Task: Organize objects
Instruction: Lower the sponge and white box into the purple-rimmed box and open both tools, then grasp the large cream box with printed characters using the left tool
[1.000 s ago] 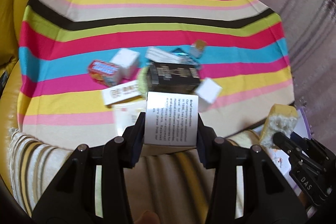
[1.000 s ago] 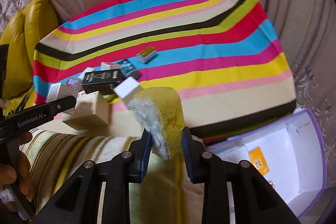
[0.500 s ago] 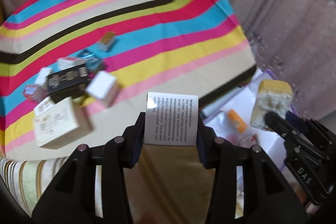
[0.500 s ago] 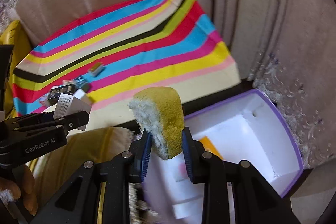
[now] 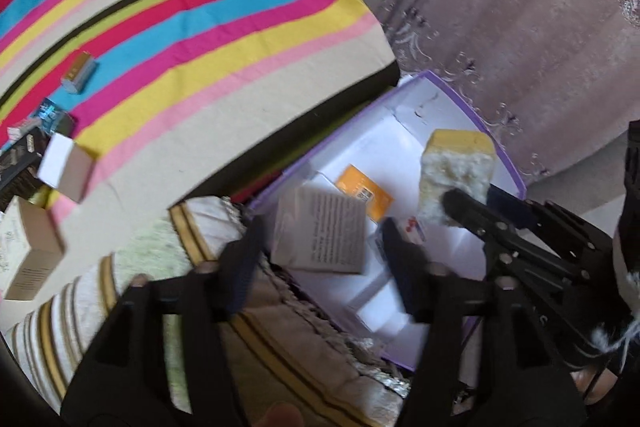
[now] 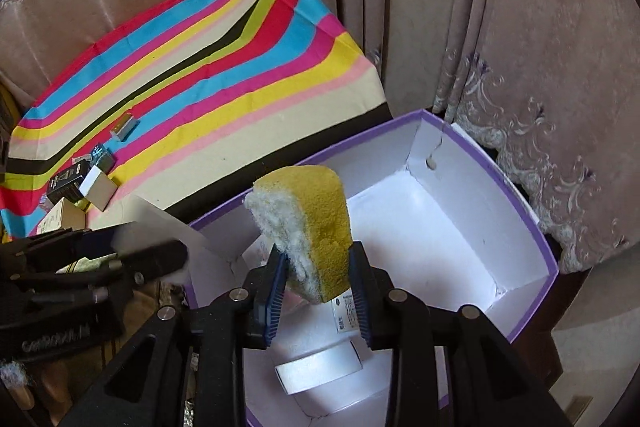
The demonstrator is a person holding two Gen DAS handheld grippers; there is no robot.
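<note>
The left gripper is over the near end of the purple box, and its jaws have just been opening. A white carton with small print is between the jaws, tilted, with a gap on both sides, so the fingers have released it. It looks free in the air above the white inside of the box, but if it touches the bottom I cannot tell. Below it in the box lie an orange card and some small white things that are blurred.

The right gripper has its blue pads pressed on the lower part of a yellow sponge. The jaws opened only very little, and the sponge is clamped between them. The sponge stands up out of the fingers over the open box, its white fluffy side to the left. Under it, inside the box, there is a white tape roll and a white label.

The box stands beside a table with a striped cloth. On the far left part of the cloth a few small boxes are together, well apart from the purple box. A curtain hangs behind
</note>
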